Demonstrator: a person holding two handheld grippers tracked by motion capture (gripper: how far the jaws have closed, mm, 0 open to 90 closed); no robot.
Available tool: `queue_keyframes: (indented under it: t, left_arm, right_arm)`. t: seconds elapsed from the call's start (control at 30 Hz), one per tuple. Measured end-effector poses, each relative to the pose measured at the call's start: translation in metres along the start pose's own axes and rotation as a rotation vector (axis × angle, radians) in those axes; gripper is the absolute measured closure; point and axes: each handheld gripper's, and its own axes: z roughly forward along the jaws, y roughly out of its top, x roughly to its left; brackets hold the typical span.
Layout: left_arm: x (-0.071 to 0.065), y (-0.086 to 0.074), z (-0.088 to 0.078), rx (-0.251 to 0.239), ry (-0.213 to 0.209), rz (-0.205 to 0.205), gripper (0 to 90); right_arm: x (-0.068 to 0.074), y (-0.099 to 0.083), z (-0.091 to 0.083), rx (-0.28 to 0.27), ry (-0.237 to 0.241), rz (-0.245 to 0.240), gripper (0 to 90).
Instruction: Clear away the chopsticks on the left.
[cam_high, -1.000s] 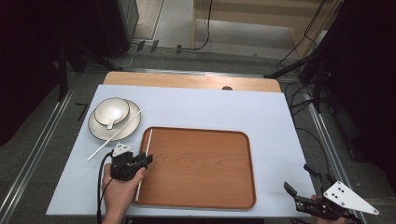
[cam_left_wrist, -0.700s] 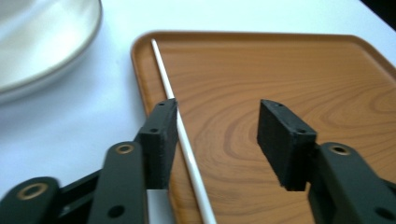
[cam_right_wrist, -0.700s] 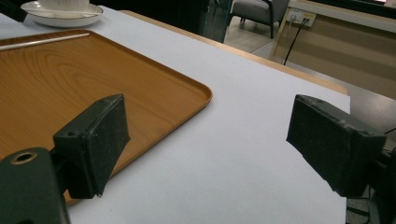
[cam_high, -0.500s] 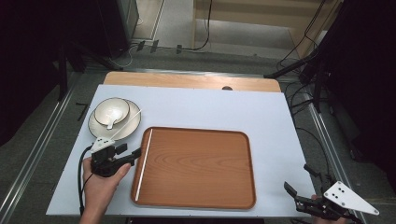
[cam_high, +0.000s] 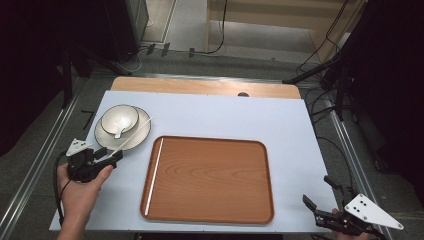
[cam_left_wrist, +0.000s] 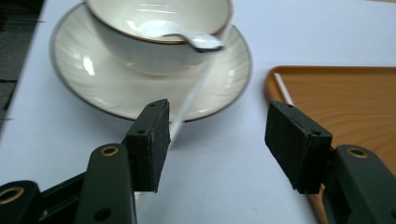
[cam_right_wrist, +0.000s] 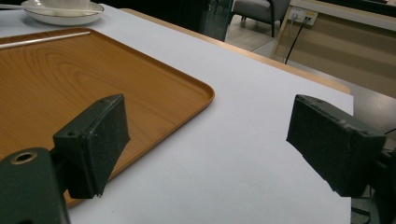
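So from the high view: pale table cover (cam_high: 225, 112) with a strip of wood showing at the far edge, dark room around it, cables on the grey floor behind. The wooden tray (cam_high: 215, 180) sits mid-table, and a plate (cam_high: 102, 139) with a bowl (cam_high: 122, 116) and spoon (cam_high: 118, 131) is off its far left corner. The white chopstick (cam_high: 131, 135) I'm after lies slanted across the plate, far end up by the bowl's right side, near end pointing down-left at my left gripper (cam_high: 111, 155). A second chopstick (cam_high: 154, 175) lies inside the tray along its left rim, running near to far. My right gripper (cam_high: 317, 191) hangs at the near right corner, well away from all that. Left gripper view gets in close, which the high one can't: the chopstick (cam_left_wrist: 196, 88) comes down off the plate's (cam_left_wrist: 93, 88) rim under the spoon (cam_left_wrist: 187, 37) and ends right by the inner face of one pad. My left gripper (cam_left_wrist: 217, 135) has just been opening, then eased in a touch. The jaws stand apart with the stick's tip between them, and nothing is clamped. Right gripper view adds the room: a chair and sockets past the table edge. My right gripper (cam_right_wrist: 205, 135) is wide open over bare cover beside the tray (cam_right_wrist: 70, 74) corner.
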Motion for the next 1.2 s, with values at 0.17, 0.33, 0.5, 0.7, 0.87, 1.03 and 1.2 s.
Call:
queue_keyframes:
  t: [0.17, 0.33, 0.5, 0.7, 0.87, 1.03, 1.2]
  left_arm:
    - [0.014, 0.000, 0.003, 0.017, 0.031, 0.000, 40.6]
    - [0.020, -0.003, 0.011, 0.059, 0.032, 0.020, 41.3]
    - [0.022, -0.006, 0.019, 0.086, 0.037, 0.031, 43.1]
    - [0.022, -0.011, 0.026, 0.124, 0.038, 0.054, 50.3]
    - [0.023, -0.013, 0.025, 0.152, -0.026, 0.062, 72.2]
    - [0.008, -0.015, 0.024, 0.180, -0.121, 0.135, 84.2]
    - [-0.008, -0.014, 0.020, 0.172, -0.156, 0.141, 84.3]
  right_arm:
    - [0.001, 0.000, 0.001, 0.005, 0.001, 0.002, 13.2]
    - [0.001, 0.000, 0.002, 0.007, 0.005, -0.002, 13.2]
    - [0.002, 0.000, 0.002, 0.010, 0.005, 0.000, 13.2]
    - [0.001, -0.001, 0.002, 0.009, 0.004, 0.001, 13.2]
    - [0.001, -0.001, 0.001, 0.013, 0.005, 0.001, 13.2]
    - [0.001, -0.001, 0.001, 0.011, 0.009, -0.002, 13.2]
    - [0.001, 0.000, 0.001, 0.009, 0.010, -0.001, 13.2]
